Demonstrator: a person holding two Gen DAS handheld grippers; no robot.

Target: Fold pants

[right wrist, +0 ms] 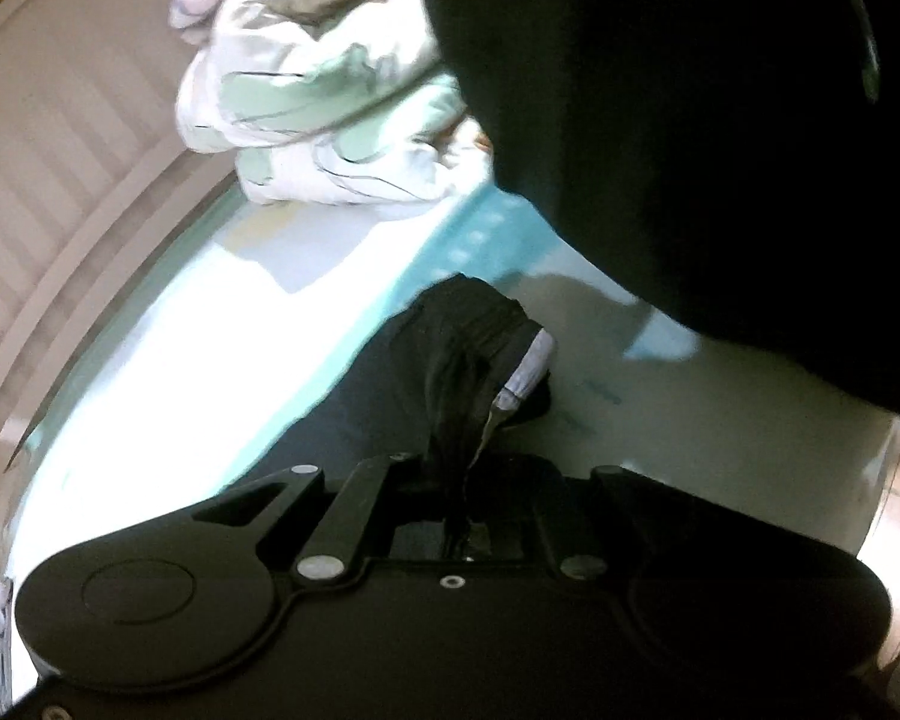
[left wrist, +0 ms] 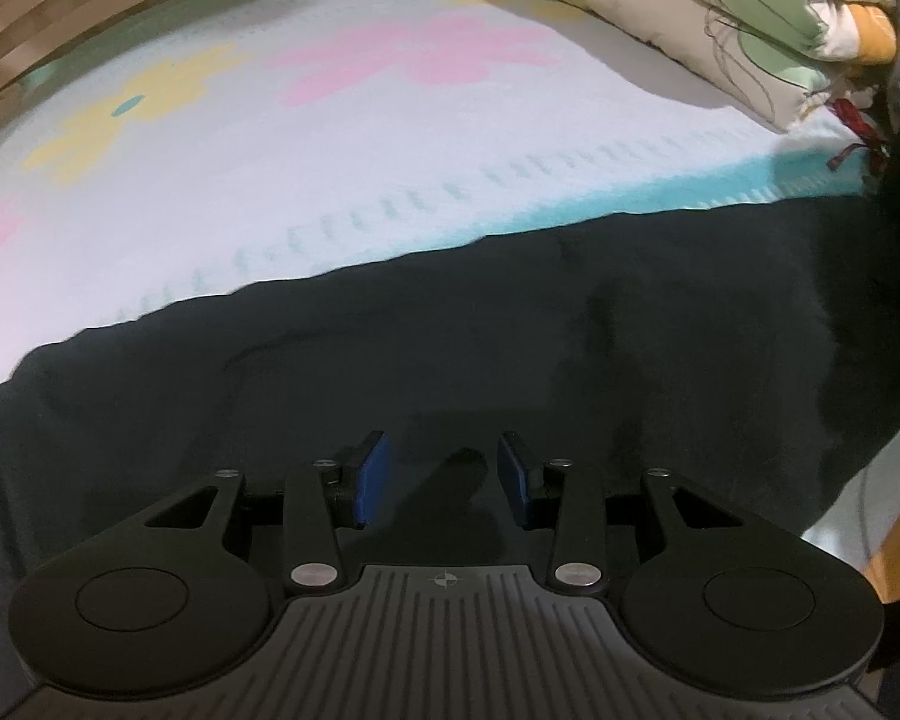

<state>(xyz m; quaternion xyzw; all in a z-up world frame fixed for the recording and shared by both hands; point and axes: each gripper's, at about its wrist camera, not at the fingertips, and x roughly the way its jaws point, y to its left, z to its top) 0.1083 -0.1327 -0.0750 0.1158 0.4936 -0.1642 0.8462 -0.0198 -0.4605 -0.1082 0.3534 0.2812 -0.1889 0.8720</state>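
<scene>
A: Where were the pants (left wrist: 450, 330)?

B: Flat on the bed (left wrist: 330, 138). The right gripper (right wrist: 459, 480), angled down, pinched a bunched end; the left gripper (left wrist: 444, 474) hovered above the cloth, jaws apart, empty.

A: The step?

B: Probably taking hold. Next, likely lift that end over.

No words, numbers or brand names can be read here. The left gripper (left wrist: 444, 477) has a small round cross mark (left wrist: 443, 581) on its ribbed top. The bed sheet (right wrist: 720, 420) has a few faint blue marks, too blurry to read.
</scene>
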